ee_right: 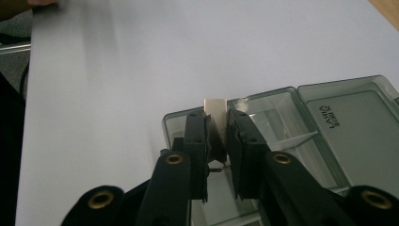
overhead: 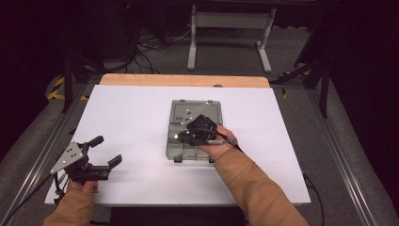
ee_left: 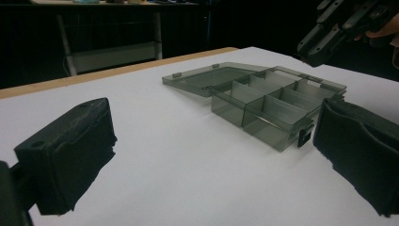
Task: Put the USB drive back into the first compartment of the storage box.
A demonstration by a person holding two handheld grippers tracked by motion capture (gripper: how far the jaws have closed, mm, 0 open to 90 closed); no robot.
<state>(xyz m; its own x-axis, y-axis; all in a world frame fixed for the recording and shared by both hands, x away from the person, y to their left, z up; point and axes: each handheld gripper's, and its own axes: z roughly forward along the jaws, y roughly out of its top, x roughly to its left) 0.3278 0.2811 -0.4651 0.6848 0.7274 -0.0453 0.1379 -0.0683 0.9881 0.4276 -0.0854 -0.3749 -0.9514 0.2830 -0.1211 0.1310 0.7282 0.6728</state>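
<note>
Dim dark room, brightly lit white table, soft shadows, near jaws blurred, slight grain

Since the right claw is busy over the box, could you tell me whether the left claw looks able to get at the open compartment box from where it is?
Probably yes. The left claw is open, holds nothing, and bare white table lies between it and the compartment box. The right claw, gripping a small metal piece, hangs over the box and could crowd it.

**Materials and Surface Finish**

Organizer box: translucent smoke-grey plastic, smooth, glossy. Table: matt white top, smooth; bare wood strip at far edge. Left tool and right tool: matt black plastic jaws; brass-coloured rivets on the right one. Clamped strip: pale, flat, smooth.
</note>
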